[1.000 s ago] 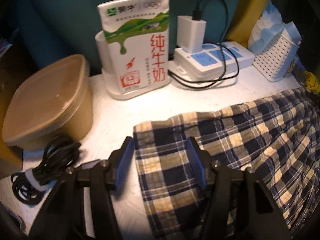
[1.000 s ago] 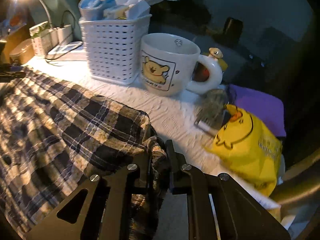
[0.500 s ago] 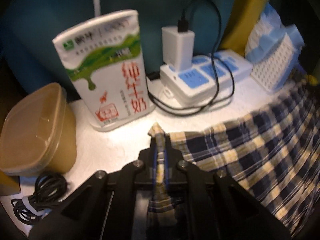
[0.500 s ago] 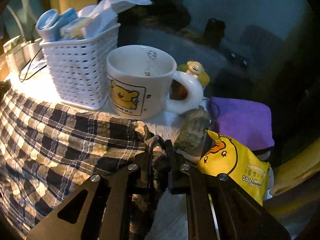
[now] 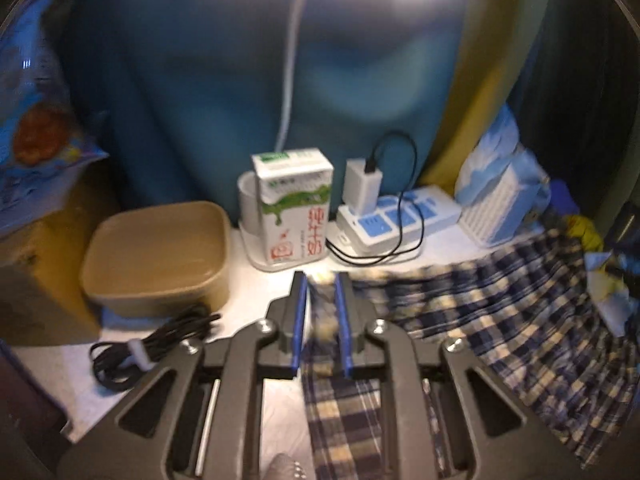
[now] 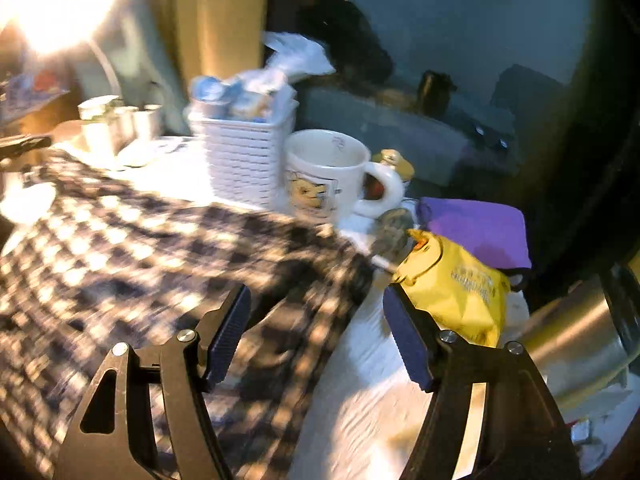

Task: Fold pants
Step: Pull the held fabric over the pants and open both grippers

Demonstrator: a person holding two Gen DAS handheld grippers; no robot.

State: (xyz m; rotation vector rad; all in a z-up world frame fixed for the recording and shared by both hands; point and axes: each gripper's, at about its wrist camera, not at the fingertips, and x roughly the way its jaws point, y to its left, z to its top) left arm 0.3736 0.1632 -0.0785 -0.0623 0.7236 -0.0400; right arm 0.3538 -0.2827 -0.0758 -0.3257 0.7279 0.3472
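The blue, black and cream plaid pants (image 5: pixel 500 320) lie spread on the white table, and they also show in the right wrist view (image 6: pixel 160 264). My left gripper (image 5: pixel 322 284) has its jaws a narrow gap apart, with the pants' left corner lying between the blue pads; the view is blurred. My right gripper (image 6: pixel 316 300) is wide open and empty, above the pants' right edge, with no cloth between its fingers.
Along the back stand a tan lidded box (image 5: pixel 156 256), a milk carton (image 5: pixel 296 216), a power strip with charger (image 5: pixel 396 216) and a white basket (image 6: pixel 244 160). A coiled black cable (image 5: pixel 148 344) lies left. A bear mug (image 6: pixel 332 176), yellow bag (image 6: pixel 456 288) and purple cloth (image 6: pixel 476 228) sit right.
My right gripper has let go of the pants' edge and opened wide. My left gripper shut on the left corner, then drew back and up; its jaws now stand slightly apart.
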